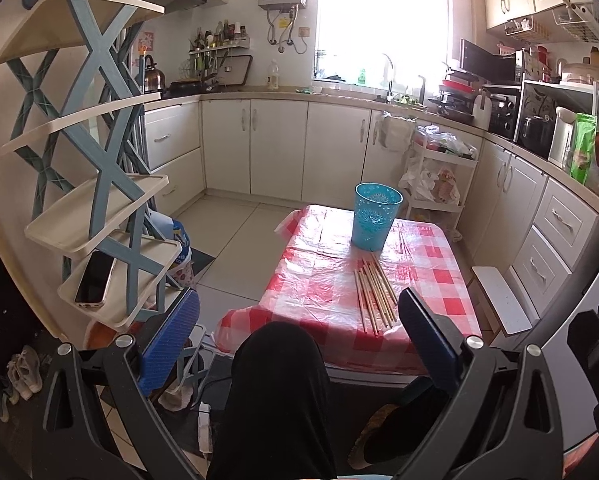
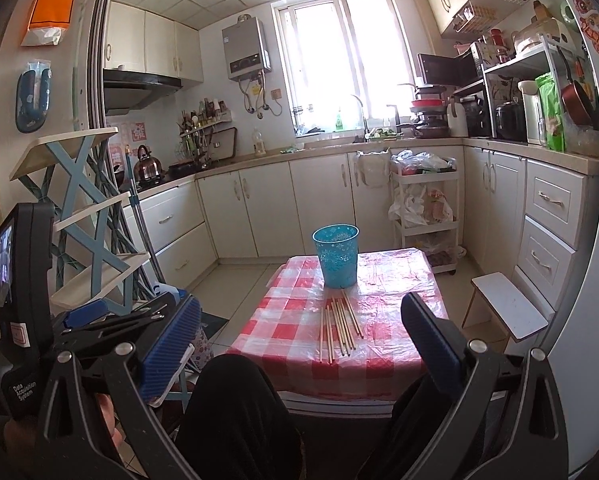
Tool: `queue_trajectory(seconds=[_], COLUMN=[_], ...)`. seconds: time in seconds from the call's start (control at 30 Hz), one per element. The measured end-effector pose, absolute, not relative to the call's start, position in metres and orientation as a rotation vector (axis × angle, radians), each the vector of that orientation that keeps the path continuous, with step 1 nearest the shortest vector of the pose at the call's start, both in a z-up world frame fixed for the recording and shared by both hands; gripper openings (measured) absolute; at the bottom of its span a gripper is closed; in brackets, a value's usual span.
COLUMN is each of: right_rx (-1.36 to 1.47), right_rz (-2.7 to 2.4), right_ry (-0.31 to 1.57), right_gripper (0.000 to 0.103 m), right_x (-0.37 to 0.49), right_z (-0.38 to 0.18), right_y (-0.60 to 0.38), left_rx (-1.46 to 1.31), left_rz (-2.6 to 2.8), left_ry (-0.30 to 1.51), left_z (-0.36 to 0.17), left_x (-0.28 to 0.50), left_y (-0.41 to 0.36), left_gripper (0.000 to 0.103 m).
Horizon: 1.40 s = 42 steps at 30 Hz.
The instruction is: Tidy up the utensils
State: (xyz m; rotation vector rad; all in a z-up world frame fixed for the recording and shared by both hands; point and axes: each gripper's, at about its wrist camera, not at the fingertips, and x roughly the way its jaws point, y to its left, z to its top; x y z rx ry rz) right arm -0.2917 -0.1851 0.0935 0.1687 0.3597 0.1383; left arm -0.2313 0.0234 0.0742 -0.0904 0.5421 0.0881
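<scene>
A person's dark-clad knees (image 2: 235, 408) sit before the table's (image 2: 295, 364) near edge, where loose chopsticks (image 2: 339, 326) lie ahead of a blue cup (image 2: 336, 255) mid-table, while both left gripper (image 1: 299, 340) and right gripper (image 2: 305, 344) hover short of it, jaws spread and empty.

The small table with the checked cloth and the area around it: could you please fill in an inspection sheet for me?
Surface: table under a red-and-white checked plastic cloth, wrinkled.
Job's things: loose chopsticks lying flat; blue cup upright behind them, a few more sticks to its right.
Clutter: nothing else seen on the table.
Grippers: left gripper and right gripper both open, empty, short of the table.
Cables: power strip on the floor under the table edge.
Surroundings: phone on folding rack; white stool; kitchen cabinets.
</scene>
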Motion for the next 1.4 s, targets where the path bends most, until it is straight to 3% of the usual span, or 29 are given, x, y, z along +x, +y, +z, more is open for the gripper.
queue_trajectory(seconds=[1.4], right_rx=[0.184], right_rz=[0.061], right_ry=[0.413], right_gripper=[0.096], right_x=[-0.255], right_z=[0.072], right_y=[-0.197], left_rx=[-0.046], left_rz=[0.09], left_ry=[0.572], left_z=[0.062], left_x=[-0.21], left_y=[0.015], left_gripper=[0.096])
